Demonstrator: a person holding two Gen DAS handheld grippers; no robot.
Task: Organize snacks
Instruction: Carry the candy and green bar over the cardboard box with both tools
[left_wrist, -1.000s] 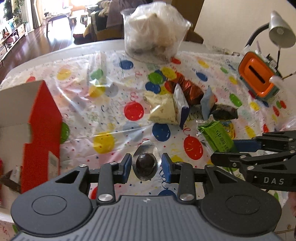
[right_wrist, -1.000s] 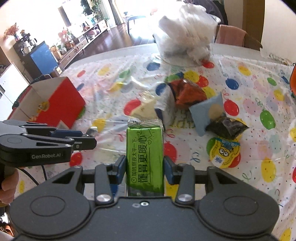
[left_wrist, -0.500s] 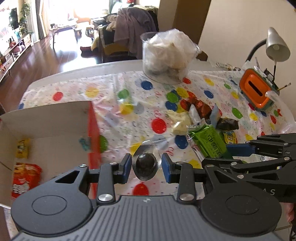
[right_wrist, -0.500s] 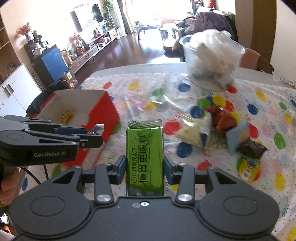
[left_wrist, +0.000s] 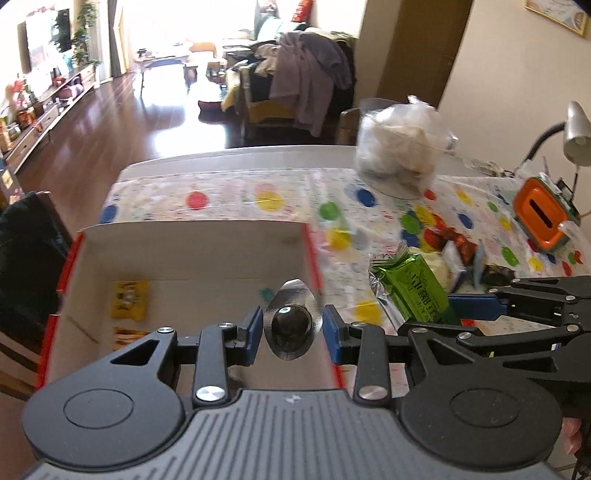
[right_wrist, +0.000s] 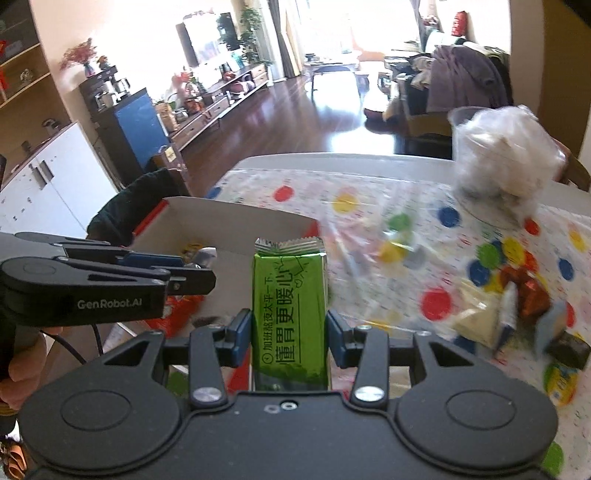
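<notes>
My left gripper (left_wrist: 293, 328) is shut on a small silver-wrapped dark candy (left_wrist: 291, 321) and holds it above the open red-and-white box (left_wrist: 192, 243). A yellow packet (left_wrist: 130, 299) lies inside the box. My right gripper (right_wrist: 289, 328) is shut on a green snack packet (right_wrist: 290, 295), held upright beside the box's right wall (right_wrist: 236, 225). In the left wrist view the green packet (left_wrist: 413, 288) and right gripper (left_wrist: 517, 306) sit just right of the box. In the right wrist view the left gripper (right_wrist: 192, 266) hangs over the box.
Loose snacks lie on the polka-dot tablecloth to the right: a pale yellow packet (right_wrist: 476, 317), a reddish-brown one (right_wrist: 528, 291), a dark one (right_wrist: 567, 349). A clear bag of white items (left_wrist: 399, 147), an orange holder (left_wrist: 543, 214) and a lamp (left_wrist: 574, 133) stand at the back right.
Both grippers have risen and moved left with their snacks. The left gripper went from above the tablecloth to above the box's inside; the right one followed to the box's right side.
</notes>
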